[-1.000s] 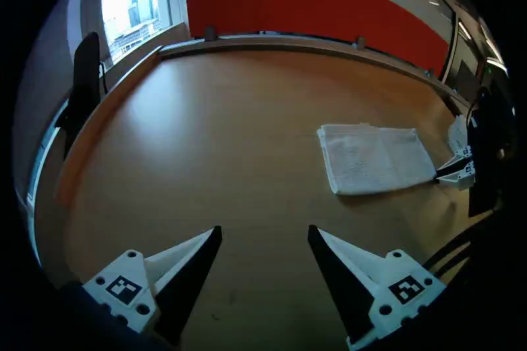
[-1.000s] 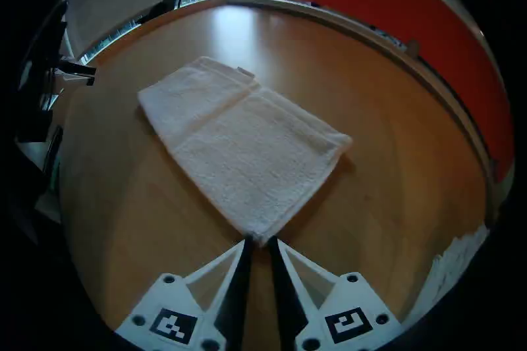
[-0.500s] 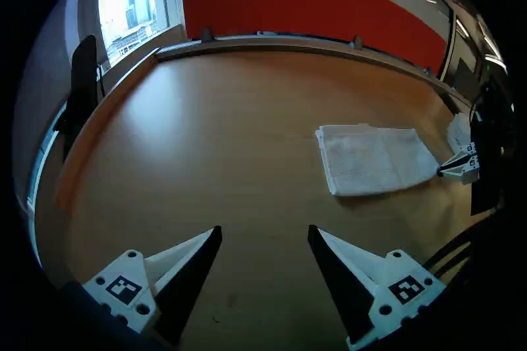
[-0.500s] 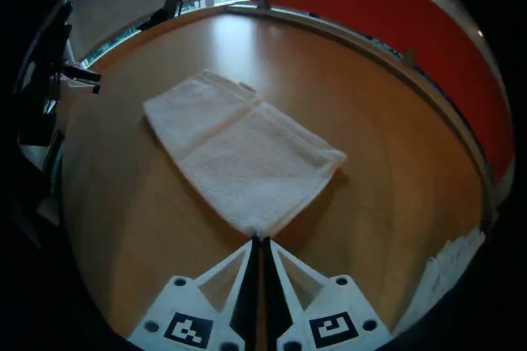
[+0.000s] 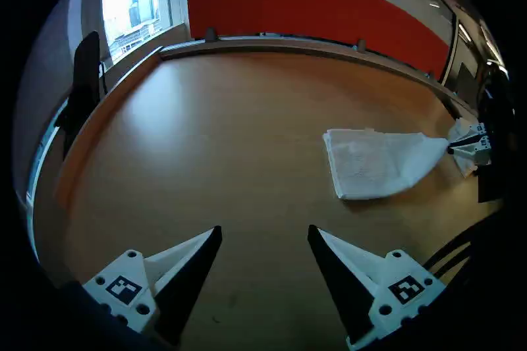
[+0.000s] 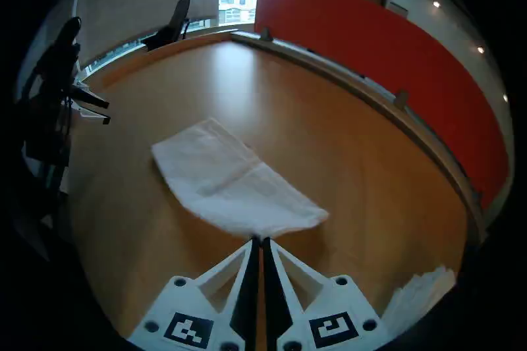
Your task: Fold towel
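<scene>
The right tongs (image 6: 259,240) are closed tight. Both fingers press on the near corner of the white towel (image 6: 227,183), and this corner is held up off the table (image 6: 329,134). The rest of the towel lies flat, straight ahead of these tongs. Its long axis runs away from them, forward and a little to their left, up to the far short edge. As I judge it, the fold turns on carrying the held corner forward along this axis until it comes over the far end. The left tongs (image 5: 263,228) are wide open and hold nothing. From them the towel is ahead and far to their right, well apart, so the right hand is clearly the nearer one. The towel seems to be doubled already, with a line across it, but the view is too soft to be sure.
</scene>
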A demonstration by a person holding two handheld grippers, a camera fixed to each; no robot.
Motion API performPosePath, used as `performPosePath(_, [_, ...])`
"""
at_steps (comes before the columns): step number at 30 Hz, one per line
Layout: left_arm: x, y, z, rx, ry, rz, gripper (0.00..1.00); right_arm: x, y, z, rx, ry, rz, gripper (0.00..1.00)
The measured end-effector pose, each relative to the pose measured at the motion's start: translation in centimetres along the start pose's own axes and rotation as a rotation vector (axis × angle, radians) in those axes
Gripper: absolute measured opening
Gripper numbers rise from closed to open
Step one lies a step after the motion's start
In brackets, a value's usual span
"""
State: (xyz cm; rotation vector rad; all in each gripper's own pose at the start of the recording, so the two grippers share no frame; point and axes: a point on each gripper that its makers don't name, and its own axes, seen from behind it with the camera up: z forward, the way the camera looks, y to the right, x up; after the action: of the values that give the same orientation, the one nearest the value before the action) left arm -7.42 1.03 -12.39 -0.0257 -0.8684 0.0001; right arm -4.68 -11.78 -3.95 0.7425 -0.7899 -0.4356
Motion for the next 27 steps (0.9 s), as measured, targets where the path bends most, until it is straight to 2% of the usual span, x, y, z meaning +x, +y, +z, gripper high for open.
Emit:
performPosePath(11, [0.2, -0.5, -0.6, -0.005, 0.024, -0.037, 0.97, 5.3, -1.3, 0.6, 0.023, 0.031, -0.113, 0.04])
performPosePath(27, [0.3, -2.0, -1.1, -0.005, 0.044, -0.059, 0.97, 10.6, -4.9, 3.3, 0.089, 0.055, -0.21, 0.04])
